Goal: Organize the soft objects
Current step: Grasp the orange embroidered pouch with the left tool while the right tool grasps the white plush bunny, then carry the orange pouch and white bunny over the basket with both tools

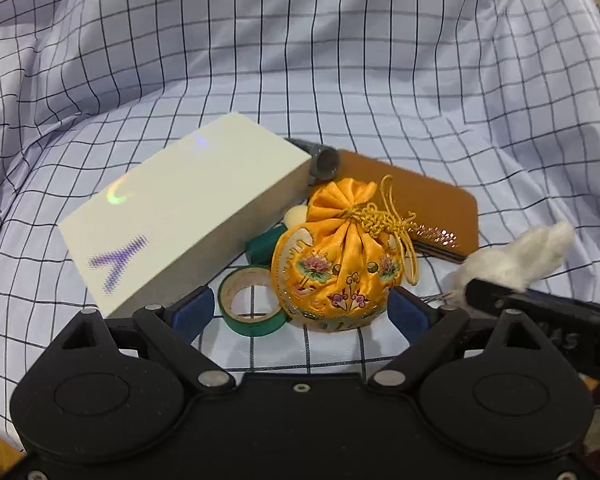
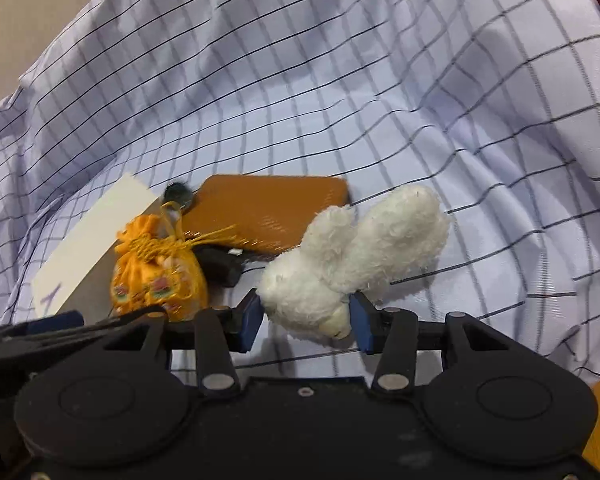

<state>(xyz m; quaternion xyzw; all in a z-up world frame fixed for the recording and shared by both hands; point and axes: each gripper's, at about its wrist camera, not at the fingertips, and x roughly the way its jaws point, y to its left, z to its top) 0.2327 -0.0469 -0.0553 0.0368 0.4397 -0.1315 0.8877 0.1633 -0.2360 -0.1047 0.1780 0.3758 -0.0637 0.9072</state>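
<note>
An orange embroidered drawstring pouch (image 1: 340, 272) stands on the checked cloth (image 1: 340, 80), with a green tape roll (image 1: 252, 308) beside it. My left gripper (image 1: 300, 306) is open; the pouch and the tape roll lie between its blue pads, and the left pad is clear of them. My right gripper (image 2: 306, 322) is shut on a white fluffy plush toy (image 2: 352, 256), held just above the cloth. In the left wrist view that plush toy (image 1: 516, 252) shows at the right edge in the black right gripper. The pouch (image 2: 156, 276) appears left of it in the right wrist view.
A long white box (image 1: 180, 216) lies left of the pouch. Behind it are a brown flat case (image 1: 420, 200), a dark cylinder (image 1: 324, 162), a second green item (image 1: 262, 246) and a small cream ball (image 1: 294, 216). Wrinkled cloth rises all around.
</note>
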